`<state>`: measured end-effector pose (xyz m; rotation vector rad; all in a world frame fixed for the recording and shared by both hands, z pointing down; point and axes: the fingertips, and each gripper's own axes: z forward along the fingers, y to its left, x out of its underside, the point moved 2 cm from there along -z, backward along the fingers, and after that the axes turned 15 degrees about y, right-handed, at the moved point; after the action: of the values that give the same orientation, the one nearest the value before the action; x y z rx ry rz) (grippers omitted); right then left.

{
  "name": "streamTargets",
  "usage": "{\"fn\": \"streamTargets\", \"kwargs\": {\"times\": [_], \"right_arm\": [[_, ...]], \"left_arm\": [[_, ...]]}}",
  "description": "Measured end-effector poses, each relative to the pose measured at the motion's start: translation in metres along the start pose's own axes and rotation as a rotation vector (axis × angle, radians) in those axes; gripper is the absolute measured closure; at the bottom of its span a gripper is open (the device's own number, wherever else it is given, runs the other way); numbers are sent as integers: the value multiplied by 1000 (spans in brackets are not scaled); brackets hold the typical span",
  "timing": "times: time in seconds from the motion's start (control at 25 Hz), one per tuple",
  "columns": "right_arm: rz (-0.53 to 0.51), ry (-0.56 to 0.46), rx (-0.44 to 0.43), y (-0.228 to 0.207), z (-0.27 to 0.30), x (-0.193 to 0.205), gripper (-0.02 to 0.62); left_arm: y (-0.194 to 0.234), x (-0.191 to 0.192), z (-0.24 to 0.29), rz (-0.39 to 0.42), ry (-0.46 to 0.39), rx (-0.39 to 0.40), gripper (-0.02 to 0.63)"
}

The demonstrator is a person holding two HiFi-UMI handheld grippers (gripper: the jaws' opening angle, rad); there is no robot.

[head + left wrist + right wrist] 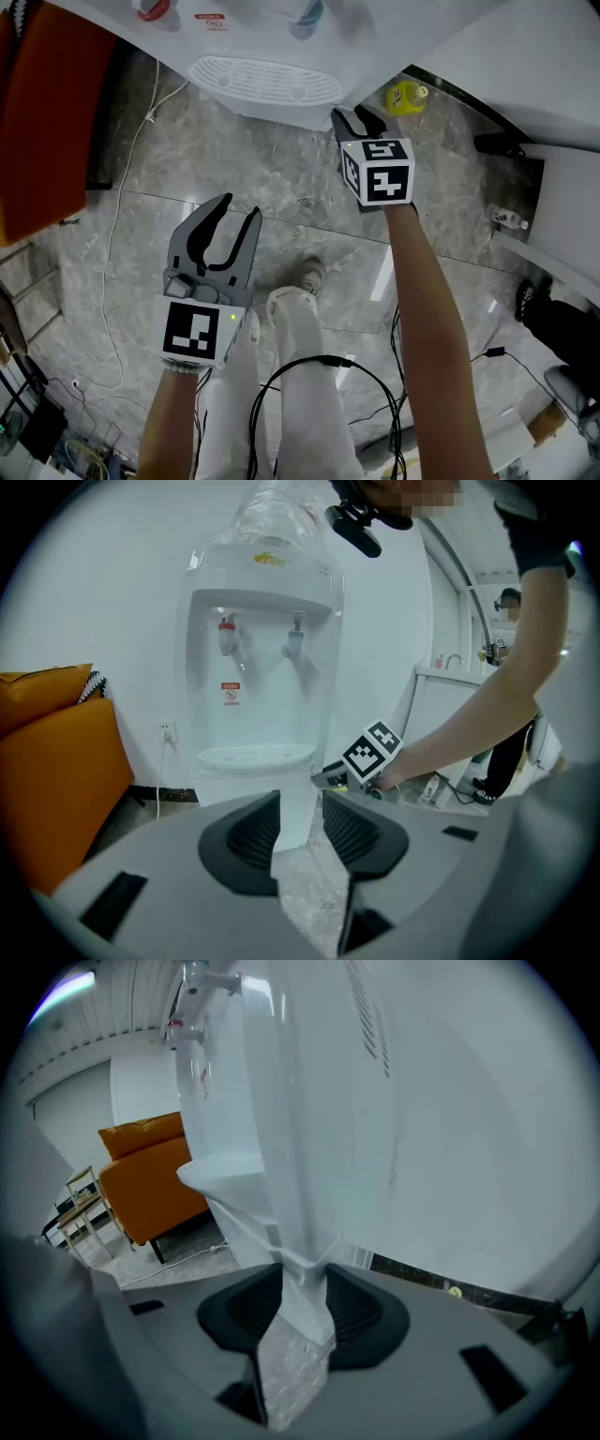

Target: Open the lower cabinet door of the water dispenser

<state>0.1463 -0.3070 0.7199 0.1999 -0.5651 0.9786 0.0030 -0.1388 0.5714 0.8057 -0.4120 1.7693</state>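
Below drip tray (pixel 265 79) of water dispenser (pixel 267 649), right tool (pixel 357 117) clamped on lower cabinet door (pixel 298 1241) edge; left tool (pixel 239 208) empty, part open, well back from dispenser front

- One white plastic water dispenser (pixel 262 696)
- Two taps: a red-handled tap (pixel 226 632) and a blue-handled tap (pixel 294 635)
- One orange upholstered sofa (pixel 56 761)
- One small yellow bottle (pixel 405 96)
- One white wall socket (pixel 169 730)
- Two grey two-jaw grippers: left gripper (pixel 237 208) and right gripper (pixel 350 114)
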Motion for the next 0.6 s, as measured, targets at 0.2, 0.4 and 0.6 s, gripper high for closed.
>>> {"fn": "streamTargets", "kwargs": {"times": [0.2,0.4,0.6], "right_arm": [[-10,-3,-10,15,-8,18,462],[-9,11,-8,28,-15,31,468],[-22,32,-30,43,-21,43,480]], "left_arm": [[-1,2,-4,3,2,4,463],[-3,4,-11,-1,-3,7,463],[0,10,-19,-6,-2,11,463]]}}
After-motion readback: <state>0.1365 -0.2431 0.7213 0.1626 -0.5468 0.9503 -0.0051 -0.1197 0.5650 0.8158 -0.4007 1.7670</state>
